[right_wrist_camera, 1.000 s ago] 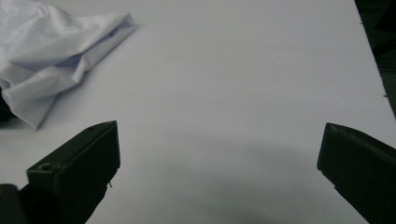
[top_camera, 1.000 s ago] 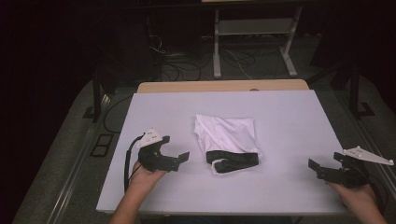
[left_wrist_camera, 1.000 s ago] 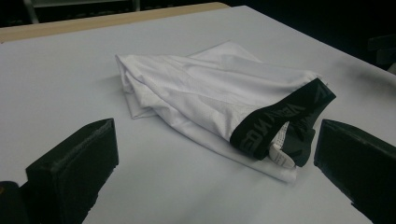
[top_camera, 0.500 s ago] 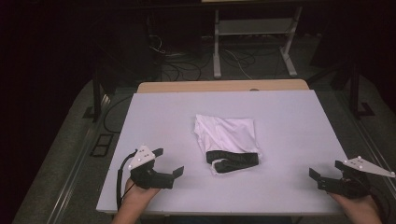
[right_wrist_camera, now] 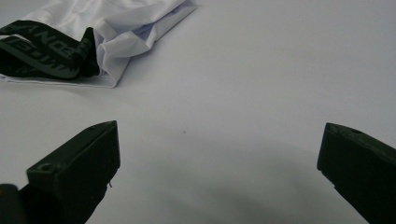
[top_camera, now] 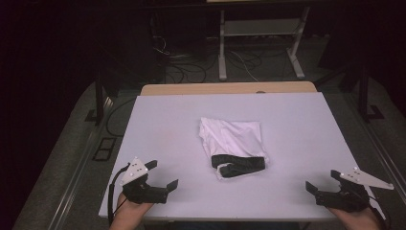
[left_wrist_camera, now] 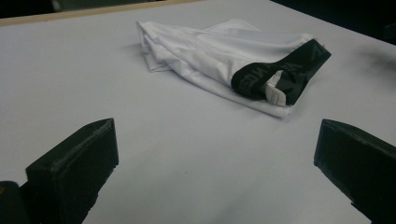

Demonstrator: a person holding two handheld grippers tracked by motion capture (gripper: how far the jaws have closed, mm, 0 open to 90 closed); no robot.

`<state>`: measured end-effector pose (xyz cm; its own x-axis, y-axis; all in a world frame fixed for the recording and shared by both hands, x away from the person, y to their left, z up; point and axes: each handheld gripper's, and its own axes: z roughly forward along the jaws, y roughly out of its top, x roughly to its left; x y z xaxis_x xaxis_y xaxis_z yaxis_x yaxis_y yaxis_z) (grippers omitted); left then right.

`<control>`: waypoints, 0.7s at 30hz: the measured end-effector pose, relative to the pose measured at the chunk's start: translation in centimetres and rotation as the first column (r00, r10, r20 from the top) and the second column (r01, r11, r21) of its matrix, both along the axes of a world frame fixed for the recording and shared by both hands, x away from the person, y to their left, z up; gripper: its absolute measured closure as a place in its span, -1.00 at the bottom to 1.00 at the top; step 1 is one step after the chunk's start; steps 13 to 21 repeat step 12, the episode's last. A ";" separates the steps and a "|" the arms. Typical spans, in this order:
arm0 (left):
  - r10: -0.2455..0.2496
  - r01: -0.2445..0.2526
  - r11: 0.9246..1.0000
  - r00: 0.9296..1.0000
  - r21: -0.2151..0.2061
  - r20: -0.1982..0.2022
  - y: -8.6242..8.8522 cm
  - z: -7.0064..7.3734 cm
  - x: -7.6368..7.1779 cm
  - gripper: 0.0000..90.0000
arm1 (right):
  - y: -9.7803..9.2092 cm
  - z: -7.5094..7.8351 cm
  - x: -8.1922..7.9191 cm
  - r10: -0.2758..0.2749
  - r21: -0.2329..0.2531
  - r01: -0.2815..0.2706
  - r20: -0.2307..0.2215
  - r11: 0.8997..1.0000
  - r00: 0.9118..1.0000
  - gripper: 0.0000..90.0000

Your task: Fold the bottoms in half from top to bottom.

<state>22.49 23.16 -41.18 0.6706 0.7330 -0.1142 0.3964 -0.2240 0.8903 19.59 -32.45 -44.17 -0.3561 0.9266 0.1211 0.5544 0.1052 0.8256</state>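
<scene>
Mid-table: folded garment (top_camera: 233, 146) | waistband lettering unreadable | right claw (top_camera: 321, 184) edge-cropped

Dim overall: the room behind sinks into near black, while the pale matte lavender tabletop (top_camera: 287, 124) catches soft overhead light without glare. The gripper views are grainy; the near black jaws blur, casting faint, diffuse shadows.

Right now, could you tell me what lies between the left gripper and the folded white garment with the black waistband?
Nothing: in the left gripper view, bare white table runs from the open left gripper to the garment.
</scene>
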 end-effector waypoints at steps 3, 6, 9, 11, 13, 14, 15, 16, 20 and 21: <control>0.006 -0.006 1.000 1.000 -0.001 -0.006 0.4 -0.2 -0.1 -1.00 | 0.0 0.0 0.0 0.001 0.001 -0.001 -0.001 1.000 1.000 -1.00; 0.015 -0.015 1.000 1.000 0.002 -0.011 0.6 -0.3 -0.1 -1.00 | 0.1 -0.1 -0.1 0.004 0.003 -0.004 -0.002 1.000 1.000 -1.00; 0.023 -0.023 1.000 1.000 -0.004 -0.022 0.9 -0.6 0.0 -1.00 | 0.1 -0.1 -0.1 0.004 0.003 -0.004 -0.002 1.000 1.000 -1.00; 0.024 -0.024 1.000 1.000 -0.007 -0.019 0.9 -0.5 0.0 -1.00 | 0.1 -0.2 0.0 0.003 0.002 -0.003 0.000 1.000 1.000 -1.00; 0.022 -0.023 1.000 1.000 -0.008 -0.014 0.9 -0.4 0.0 -1.00 | 0.0 -0.3 0.1 0.003 0.003 -0.003 -0.006 1.000 1.000 -1.00; 0.022 -0.023 1.000 1.000 -0.008 -0.014 0.9 -0.4 0.0 -1.00 | 0.0 -0.3 0.1 0.003 0.003 -0.003 -0.006 1.000 1.000 -1.00; 0.022 -0.023 1.000 1.000 -0.008 -0.014 0.9 -0.4 0.0 -1.00 | 0.0 -0.3 0.1 0.003 0.003 -0.003 -0.006 1.000 1.000 -1.00; 0.022 -0.023 1.000 1.000 -0.008 -0.014 0.9 -0.4 0.0 -1.00 | 0.0 -0.3 0.1 0.003 0.003 -0.003 -0.006 1.000 1.000 -1.00; 0.022 -0.023 1.000 1.000 -0.008 -0.014 0.9 -0.4 0.0 -1.00 | 0.0 -0.3 0.1 0.003 0.003 -0.003 -0.006 1.000 1.000 -1.00; 0.022 -0.023 1.000 1.000 -0.008 -0.014 0.9 -0.4 0.0 -1.00 | 0.0 -0.3 0.1 0.003 0.003 -0.003 -0.006 1.000 1.000 -1.00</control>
